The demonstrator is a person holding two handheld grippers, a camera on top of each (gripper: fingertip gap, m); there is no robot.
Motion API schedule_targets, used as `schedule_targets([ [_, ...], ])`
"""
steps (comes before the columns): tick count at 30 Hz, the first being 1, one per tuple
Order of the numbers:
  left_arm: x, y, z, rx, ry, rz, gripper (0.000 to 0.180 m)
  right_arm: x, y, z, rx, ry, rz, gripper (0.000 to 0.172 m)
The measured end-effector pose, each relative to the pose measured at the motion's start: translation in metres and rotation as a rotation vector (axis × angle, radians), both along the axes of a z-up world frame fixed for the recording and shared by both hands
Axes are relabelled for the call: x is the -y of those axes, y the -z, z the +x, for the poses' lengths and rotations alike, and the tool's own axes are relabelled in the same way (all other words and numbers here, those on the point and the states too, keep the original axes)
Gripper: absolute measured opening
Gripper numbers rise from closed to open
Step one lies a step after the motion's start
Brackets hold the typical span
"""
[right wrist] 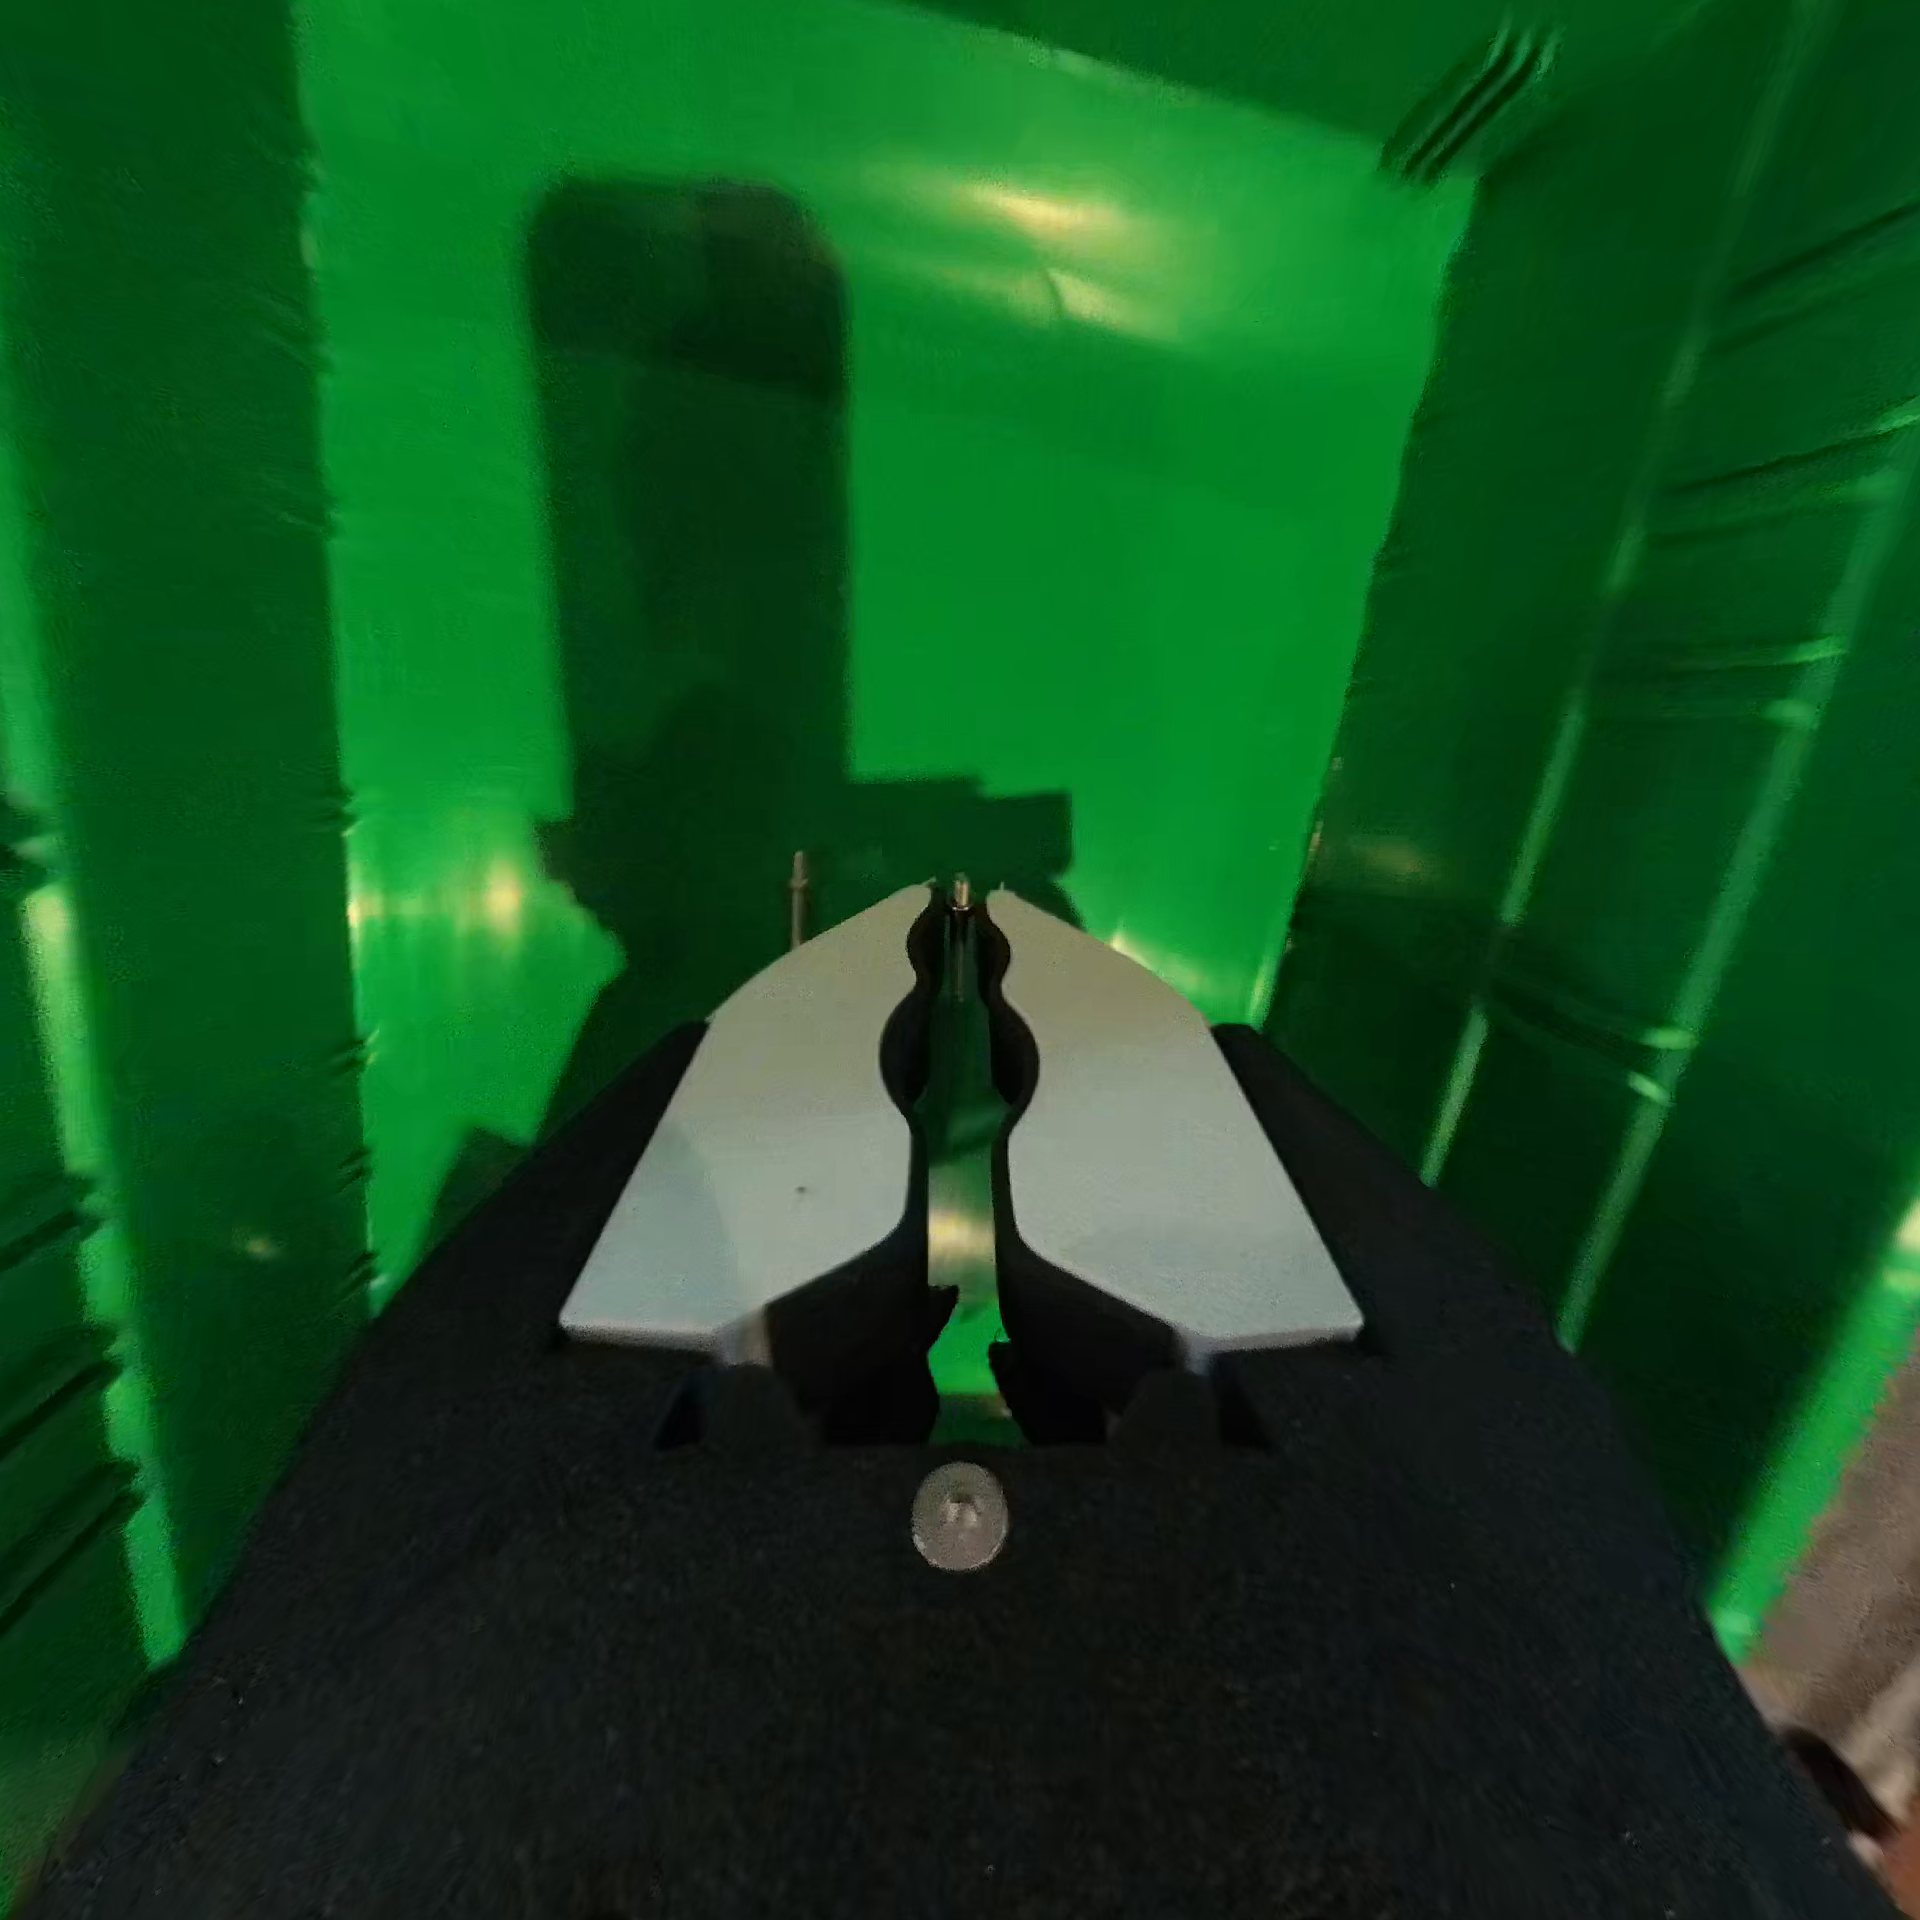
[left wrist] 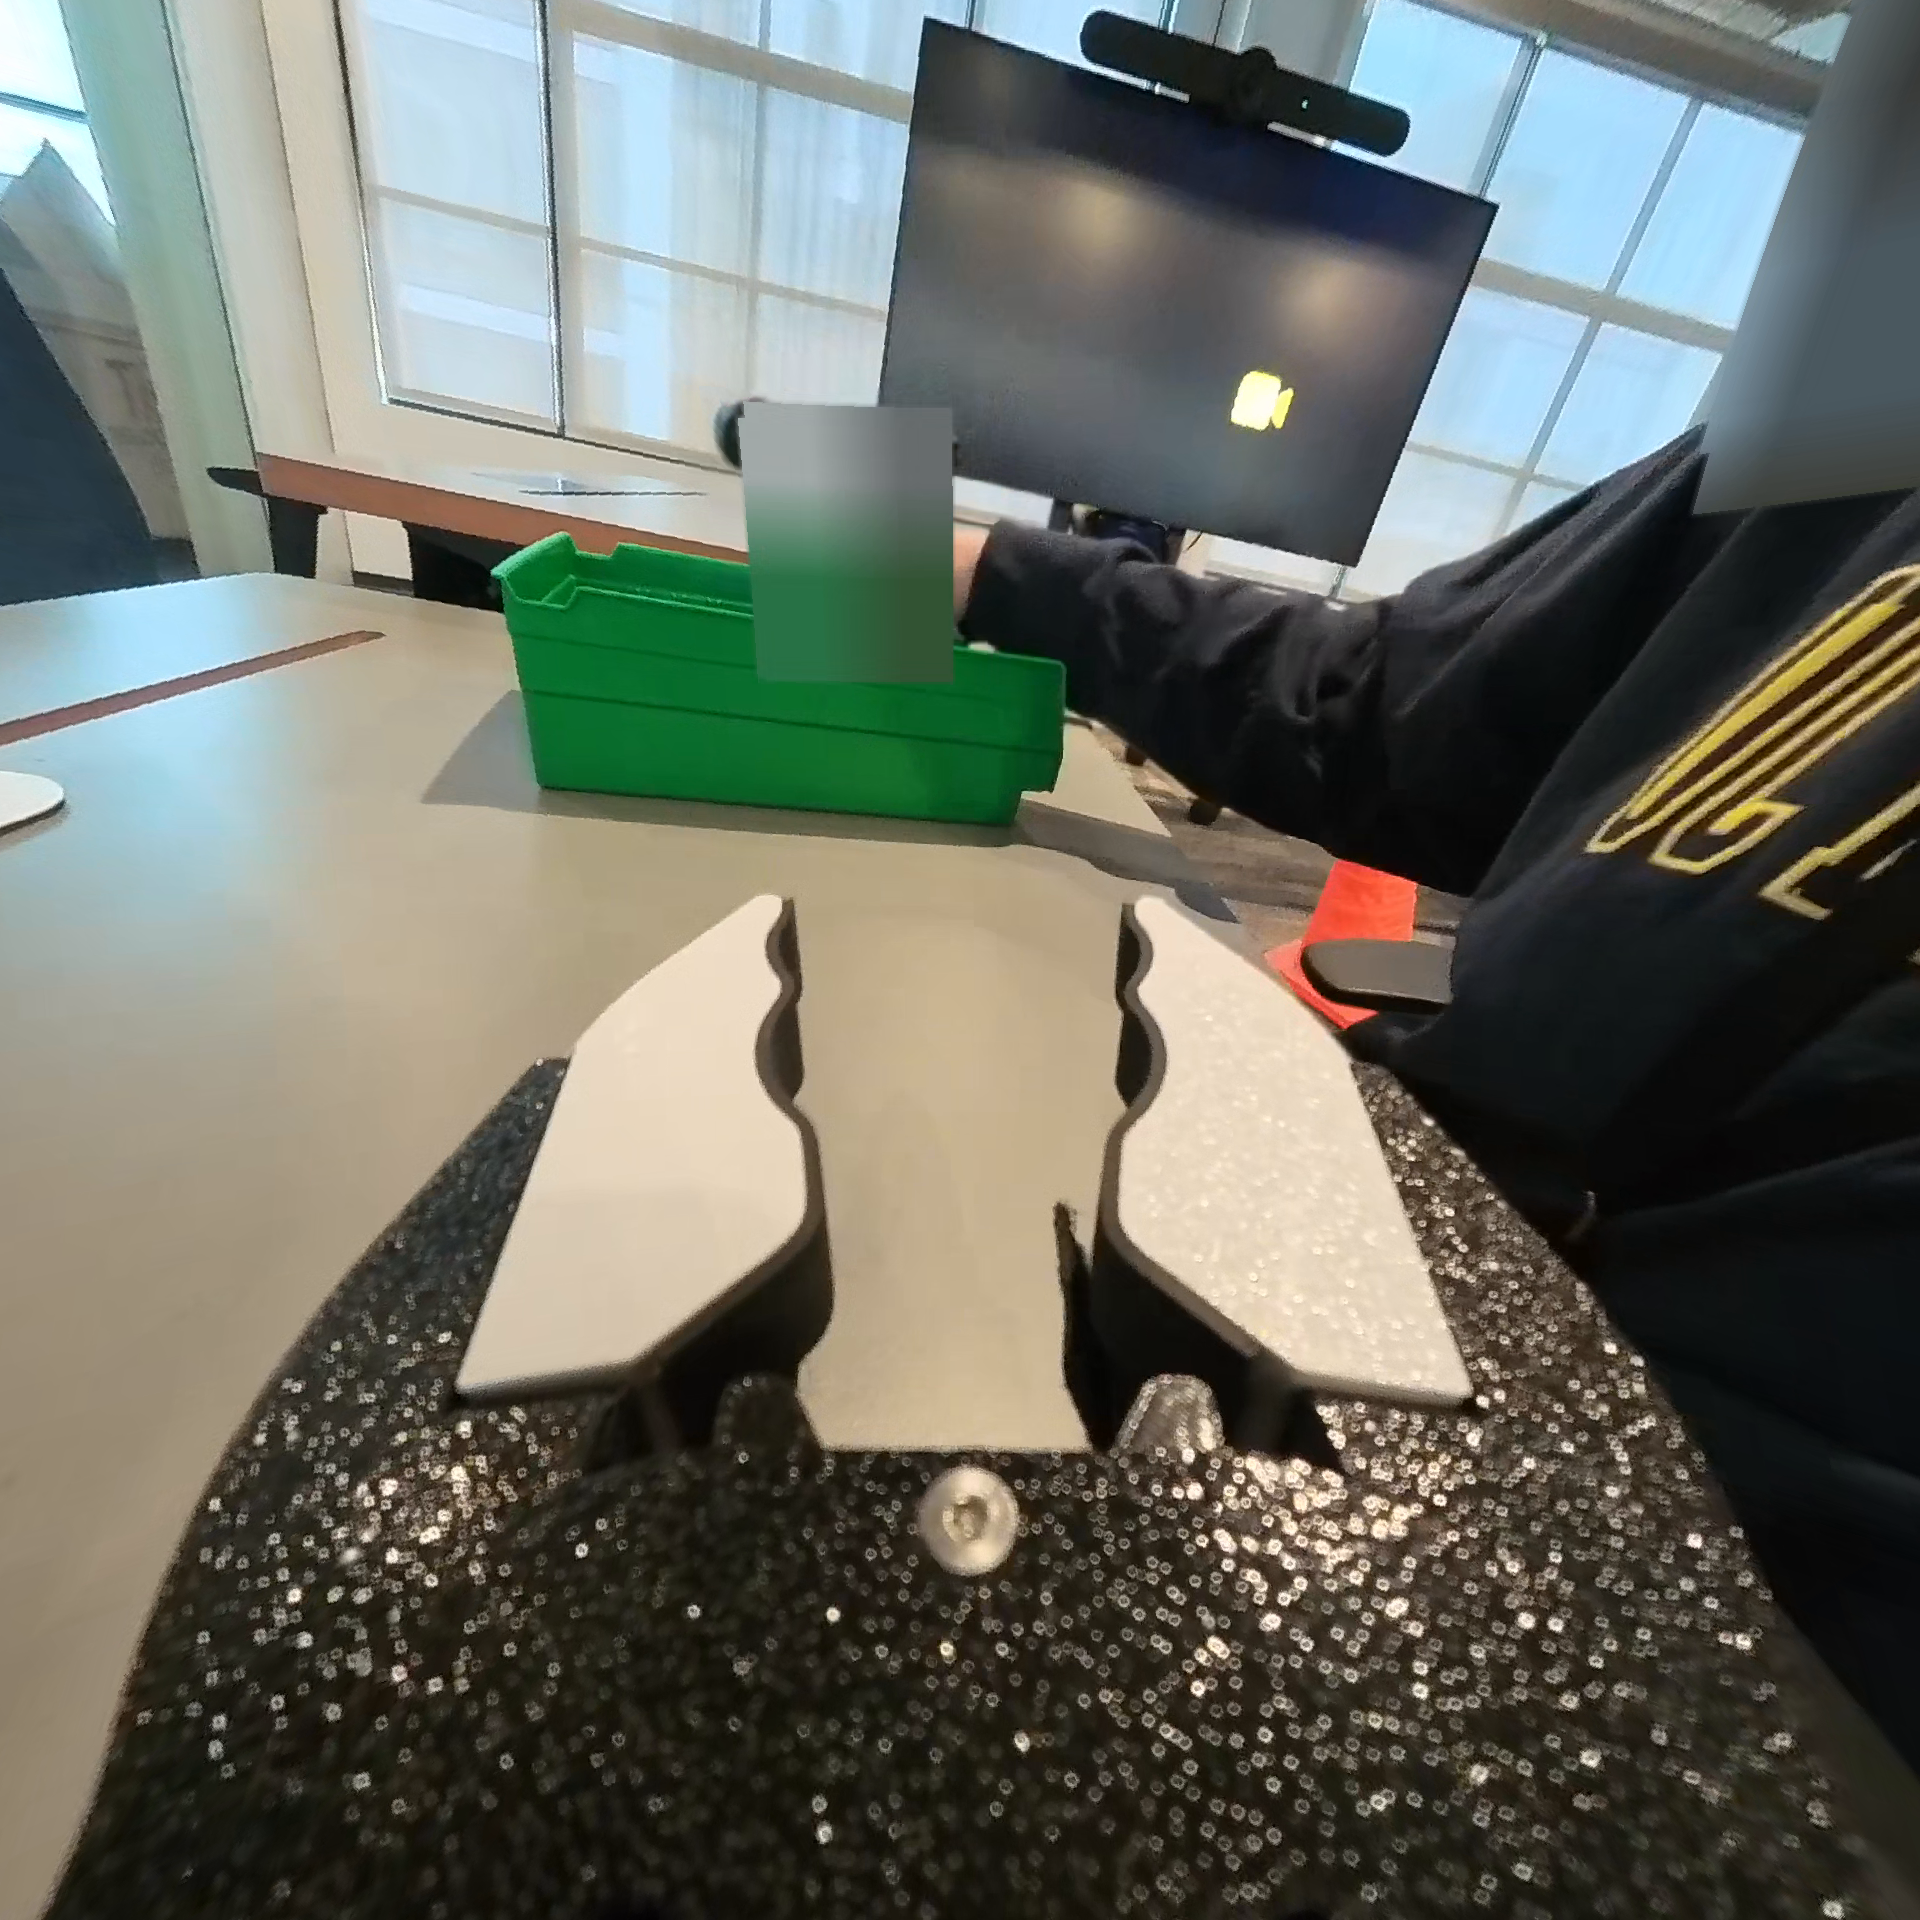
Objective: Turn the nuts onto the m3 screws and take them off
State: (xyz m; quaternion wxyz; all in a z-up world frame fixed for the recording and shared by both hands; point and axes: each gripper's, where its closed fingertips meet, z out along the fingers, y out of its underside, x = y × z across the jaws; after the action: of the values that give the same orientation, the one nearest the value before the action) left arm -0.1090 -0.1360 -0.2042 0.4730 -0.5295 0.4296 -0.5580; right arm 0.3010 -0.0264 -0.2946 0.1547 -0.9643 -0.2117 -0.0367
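While your left gripper (left wrist: 958,920) hovers low over the grey worktop (left wrist: 260,987), its fingers (left wrist: 717,966) stand wide apart with only bare surface between them. Ahead, the green bin (left wrist: 790,748) sits near the worktop's right edge, with open surface between it and the fingers. Your right sleeve (left wrist: 1247,686) reaches over the bin's rim. Inside the bin, your right gripper (right wrist: 958,899) has its fingers (right wrist: 831,977) nearly closed on a thin metal screw (right wrist: 960,896) at the tips. A second screw (right wrist: 799,894) stands just left of them. Bin walls (right wrist: 1558,831) rise close on both sides.
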Motion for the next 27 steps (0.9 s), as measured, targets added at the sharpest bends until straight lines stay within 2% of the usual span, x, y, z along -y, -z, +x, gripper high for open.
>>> schedule_targets([
  [3, -0.001, 0.000, 0.000, 0.001, 0.002, -0.010, 0.058, 0.000, 0.004, 0.000, -0.042, 0.032, -0.010, 0.024],
  [6, -0.002, 0.000, -0.001, 0.007, 0.002, -0.023, 0.058, 0.001, -0.015, 0.001, -0.048, 0.060, 0.062, 0.026],
  [8, -0.002, -0.001, -0.001, 0.010, -0.002, -0.022, 0.057, 0.003, -0.048, -0.011, -0.104, 0.084, 0.169, 0.023],
  [10, -0.002, 0.000, -0.001, 0.004, -0.007, -0.013, 0.056, 0.010, -0.098, -0.044, -0.213, 0.057, 0.346, 0.019],
  [12, -0.001, 0.001, 0.001, -0.017, -0.018, 0.013, 0.056, 0.025, -0.145, -0.095, -0.331, -0.058, 0.535, 0.017],
  [14, 0.001, -0.002, 0.003, -0.039, -0.033, 0.045, 0.054, 0.046, -0.170, -0.154, -0.452, -0.205, 0.653, 0.017],
  [16, 0.008, -0.017, 0.005, -0.031, -0.054, 0.056, 0.051, 0.063, -0.169, -0.208, -0.542, -0.331, 0.696, 0.017],
  [19, 0.023, -0.055, 0.000, 0.028, -0.115, 0.056, 0.039, 0.075, -0.136, -0.270, -0.599, -0.453, 0.708, 0.016],
  [21, 0.035, -0.079, -0.012, 0.076, -0.170, 0.071, 0.039, 0.077, -0.112, -0.304, -0.650, -0.525, 0.705, 0.016],
  [23, 0.038, -0.094, -0.035, 0.087, -0.276, 0.082, 0.038, 0.078, -0.097, -0.332, -0.721, -0.574, 0.717, 0.014],
  [27, 0.035, -0.113, -0.106, 0.058, -0.533, 0.086, 0.037, 0.077, -0.093, -0.368, -0.871, -0.611, 0.801, 0.011],
])
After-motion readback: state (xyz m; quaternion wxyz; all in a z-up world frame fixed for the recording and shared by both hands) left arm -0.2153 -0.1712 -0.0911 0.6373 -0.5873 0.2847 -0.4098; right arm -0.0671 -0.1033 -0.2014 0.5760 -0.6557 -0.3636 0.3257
